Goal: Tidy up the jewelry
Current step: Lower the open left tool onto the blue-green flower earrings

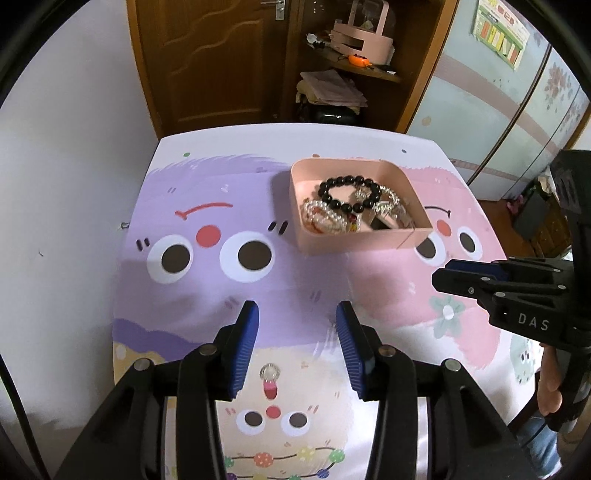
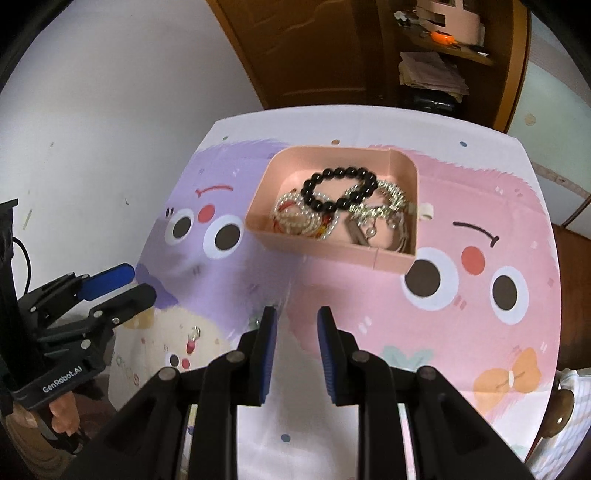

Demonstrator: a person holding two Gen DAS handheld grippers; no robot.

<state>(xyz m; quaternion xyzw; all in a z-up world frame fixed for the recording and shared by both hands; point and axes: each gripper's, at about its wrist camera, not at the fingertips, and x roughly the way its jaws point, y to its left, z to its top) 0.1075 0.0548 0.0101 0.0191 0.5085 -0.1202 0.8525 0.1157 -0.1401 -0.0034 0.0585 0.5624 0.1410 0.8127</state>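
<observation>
A pink tray (image 1: 351, 242) (image 2: 332, 251) stands at the far middle of the cartoon-print table. In it lie a black bead bracelet (image 1: 347, 188) (image 2: 334, 190), pearly strands (image 1: 325, 218) (image 2: 295, 218) and silver chains (image 2: 384, 201) in a tangle. My left gripper (image 1: 297, 314) hovers over the near table, open, with nothing between its blue pads. Just below the pads a small shiny ring-like piece (image 1: 269, 371) (image 2: 194, 331) lies on the cloth. My right gripper (image 2: 297, 317) hangs short of the tray, its jaws narrowly apart and empty. Each gripper shows in the other's view (image 1: 441, 277) (image 2: 136, 284).
The table's left edge runs along a white wall. Behind the table are a brown door (image 1: 207, 62) and shelves holding a pink organizer (image 1: 364, 33) and stacked papers (image 1: 332, 88). A person's hand (image 1: 550, 391) grips the right tool. A pastel wardrobe (image 1: 498, 110) stands at the right.
</observation>
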